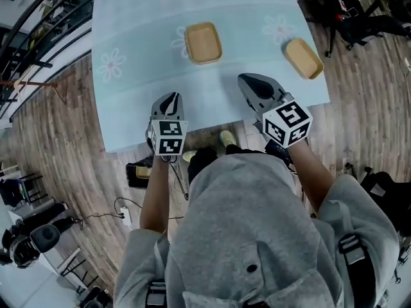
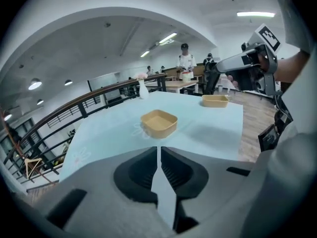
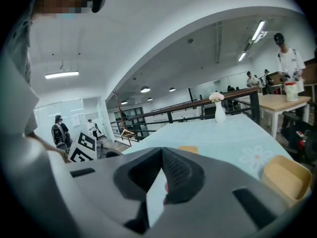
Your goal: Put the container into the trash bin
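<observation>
Tabletop (image 1: 141,37): pale blue cloth with flowers.
Floor (image 1: 58,140): brown wood.
Room: big, with a dark railing (image 2: 99,100).
Container (image 1: 203,43): tan, mid tabletop.
Other container (image 1: 304,58): near the edge.
Left tongs (image 1: 169,101): closed, holding nothing.
Right tongs (image 1: 253,85): closed, holding nothing.

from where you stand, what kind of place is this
Probably an open-plan office or lab: a railing runs past the cloth-covered table, strip lights line the ceiling, and people stand at desks behind.

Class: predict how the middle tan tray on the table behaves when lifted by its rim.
The shallow tan rectangular tray looks thin-walled and empty: probably light, and its rim may flex if pinched. Its wide flat base suggests sliding, not tipping, on the pale blue tablecloth.
</observation>
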`<state>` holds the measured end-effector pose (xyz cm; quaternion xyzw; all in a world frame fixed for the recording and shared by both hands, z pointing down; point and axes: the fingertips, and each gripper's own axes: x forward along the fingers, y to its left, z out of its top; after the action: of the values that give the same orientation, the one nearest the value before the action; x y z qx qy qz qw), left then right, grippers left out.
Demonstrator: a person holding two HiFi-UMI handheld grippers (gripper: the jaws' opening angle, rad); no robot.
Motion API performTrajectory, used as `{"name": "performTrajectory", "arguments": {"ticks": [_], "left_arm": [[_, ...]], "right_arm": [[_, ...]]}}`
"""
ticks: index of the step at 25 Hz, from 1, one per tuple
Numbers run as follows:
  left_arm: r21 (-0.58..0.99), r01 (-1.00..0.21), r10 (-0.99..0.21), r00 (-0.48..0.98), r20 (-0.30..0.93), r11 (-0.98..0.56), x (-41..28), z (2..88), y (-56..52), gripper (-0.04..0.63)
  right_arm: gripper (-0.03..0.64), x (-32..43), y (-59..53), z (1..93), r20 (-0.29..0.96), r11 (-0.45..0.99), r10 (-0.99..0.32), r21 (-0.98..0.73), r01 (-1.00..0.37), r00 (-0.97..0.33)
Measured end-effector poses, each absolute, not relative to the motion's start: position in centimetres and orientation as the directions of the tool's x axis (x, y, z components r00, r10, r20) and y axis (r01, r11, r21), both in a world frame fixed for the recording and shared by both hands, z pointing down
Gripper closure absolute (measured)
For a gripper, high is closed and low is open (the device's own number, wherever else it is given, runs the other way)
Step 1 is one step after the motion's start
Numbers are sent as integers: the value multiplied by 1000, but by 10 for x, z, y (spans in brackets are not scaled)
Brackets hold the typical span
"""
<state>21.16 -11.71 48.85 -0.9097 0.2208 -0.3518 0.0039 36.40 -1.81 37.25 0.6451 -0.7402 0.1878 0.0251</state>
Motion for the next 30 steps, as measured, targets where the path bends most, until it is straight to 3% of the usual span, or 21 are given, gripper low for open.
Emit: {"name": "performTrajectory", "arguments": {"ticks": [6, 8, 17, 22, 26, 30], "left_arm": [[-236, -200, -309, 674, 671, -951, 302, 501, -113, 564], [-274, -139, -295, 662, 689, -952, 322, 507, -117, 496], [-378, 57, -289, 545, 787, -924, 362, 556, -138, 495], [-478, 109, -372, 487, 790, -872, 370, 575, -147, 500], [-541, 152, -417, 478, 773, -827, 372, 576, -141, 561], [-559, 115, -443, 489, 752, -821, 367, 566, -134, 565]], "right_arm": [[592, 415, 28, 379, 278, -23, -959, -266, -964, -54], [592, 427, 39, 382, 282, -61, -959, -274, -960, -20], [592, 448, 76, 398, 307, -169, -949, -305, -937, 71], [592, 447, 87, 401, 314, -166, -947, -299, -940, 68], [592, 449, 94, 402, 311, -155, -949, -298, -942, 58], [592, 447, 96, 404, 303, -134, -952, -307, -942, 36]]}}
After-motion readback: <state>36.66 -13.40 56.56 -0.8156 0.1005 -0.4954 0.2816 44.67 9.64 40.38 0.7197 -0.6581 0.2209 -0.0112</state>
